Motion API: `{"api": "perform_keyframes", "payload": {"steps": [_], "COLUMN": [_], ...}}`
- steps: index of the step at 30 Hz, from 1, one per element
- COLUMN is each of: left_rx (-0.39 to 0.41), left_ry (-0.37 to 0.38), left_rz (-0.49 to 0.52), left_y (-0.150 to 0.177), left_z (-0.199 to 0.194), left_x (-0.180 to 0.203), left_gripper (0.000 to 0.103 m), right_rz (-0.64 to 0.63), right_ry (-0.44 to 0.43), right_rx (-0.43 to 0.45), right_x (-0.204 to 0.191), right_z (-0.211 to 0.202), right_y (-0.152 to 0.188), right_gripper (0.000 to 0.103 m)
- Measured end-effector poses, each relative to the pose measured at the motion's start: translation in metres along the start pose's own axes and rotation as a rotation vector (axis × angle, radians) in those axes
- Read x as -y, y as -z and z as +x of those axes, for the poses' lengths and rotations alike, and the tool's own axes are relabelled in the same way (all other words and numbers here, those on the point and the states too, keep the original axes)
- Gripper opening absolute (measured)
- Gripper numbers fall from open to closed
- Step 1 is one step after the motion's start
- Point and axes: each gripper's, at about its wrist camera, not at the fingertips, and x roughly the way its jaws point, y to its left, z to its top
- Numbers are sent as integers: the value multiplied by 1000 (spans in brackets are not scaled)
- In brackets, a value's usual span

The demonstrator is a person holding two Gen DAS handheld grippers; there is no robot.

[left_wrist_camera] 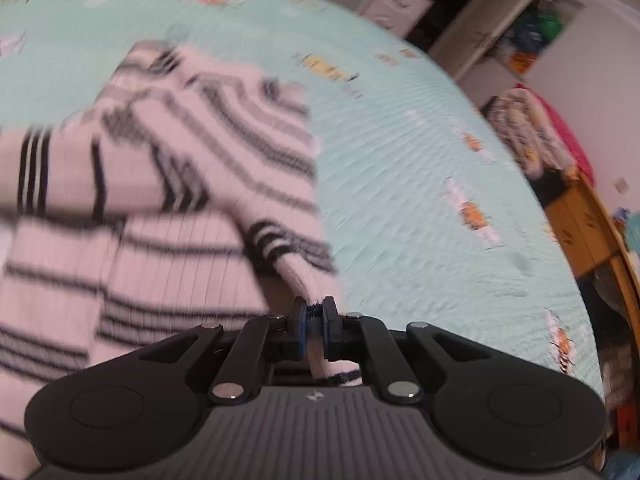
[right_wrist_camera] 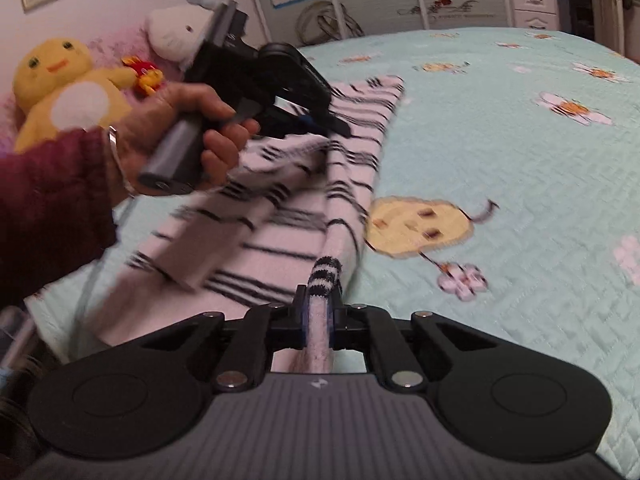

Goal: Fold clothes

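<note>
Sweater (right_wrist_camera: 288,216) lies on bed quilt (right_wrist_camera: 500,184), toward its left side in right wrist view. Right gripper (right_wrist_camera: 319,312) at sweater's near edge w/ fabric fold between jaws; left gripper (right_wrist_camera: 320,124) further back over sweater, held in hand (right_wrist_camera: 176,128). Plush toys (right_wrist_camera: 68,88) behind, far left. Shelves (left_wrist_camera: 492,20) beyond bed's far right in left wrist view.

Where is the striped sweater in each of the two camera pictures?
Left wrist view: the striped sweater fills the left half, an edge pinched in the left gripper.
Right wrist view: it runs up the centre, its cuff pinched in the right gripper.
Shared landmark: the mint bedspread beneath it.
</note>
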Motion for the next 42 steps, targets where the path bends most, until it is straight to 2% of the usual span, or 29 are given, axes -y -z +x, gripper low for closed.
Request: {"api": "perform_keyframes", "payload": {"steps": [2,5,8,9,10,12,13,14,17,18,20,22,23,24,25,26,27,28,33,35,38,40,42], "left_rx": [33,49,-1,-3,11,38,53,69,157,182,231,217,175,132,73,18,2,-13,72,103,98,119,166], "left_ry": [15,-4,-62,-78,-76,-72,-60,-48,-59,-23,50,121,117,111,60,13,-1,-14,76,86,104,85,26], "left_rz": [34,70,90,96,91,79,69,58,57,63,73,116,131,147,158,150,139,127,28,4,-14,-3,-47], "left_y": [-12,-21,-11,-6,-2,5,8,10,13,16,21,30,37,43,51,59,66,73,62,57,48,37,25], "left_z": [-9,-12,3,5,2,-4,-11,-18,-51,-63,-86,-92,-82,-72,-54,-37,-28,-20,-46,-58,-56,-53,-54], "left_x": [2,-7,-23,-29,-34,-44,-47,-49,-42,-37,-26,-10,-4,1,1,-4,-11,-17,-29,-33,-32,-29,-35], "left_gripper": [5,5,7,9,16,21,21,20,20,20,20,25,26,28,25,19,12,14,13,18,19,20,23], "right_rz": [-6,-37,-117,-90,-62,-25,-7,36,117,118,146,166,159,136,112,87,72,70,137,171,202,243,294], "right_ry": [-42,-106,-130,-182,-237,-268,-283,-305,-275,-255,-276,-339,-364,-342,-318,-298,-298,-299,-351,-328,-270,-228,-236], "right_rx": [4,-3,-100,-128,-156,-178,-189,-170,-105,-80,-59,-77,-100,-152,-205,-188,-166,-171,-127,-84,-38,-11,10], "right_x": [-10,-32,-60,-61,-61,-54,-51,-41,-18,-13,-6,-8,-13,-17,-21,-24,-24,-24,-2,12,29,39,49], "right_z": [-2,8,41,47,54,54,53,47,27,21,19,26,35,46,58,61,58,56,38,35,40,48,61], "right_y": [-11,-27,-26,-23,-20,-15,-12,-12,-11,-12,-11,-7,-1,6,14,23,25,22,5,-4,-18,-27,-39], "right_gripper": [8,8,17,25,27,27,27,28,28,28,28,28,28,27,24,16,16,16,22,22,23,27,30]}}
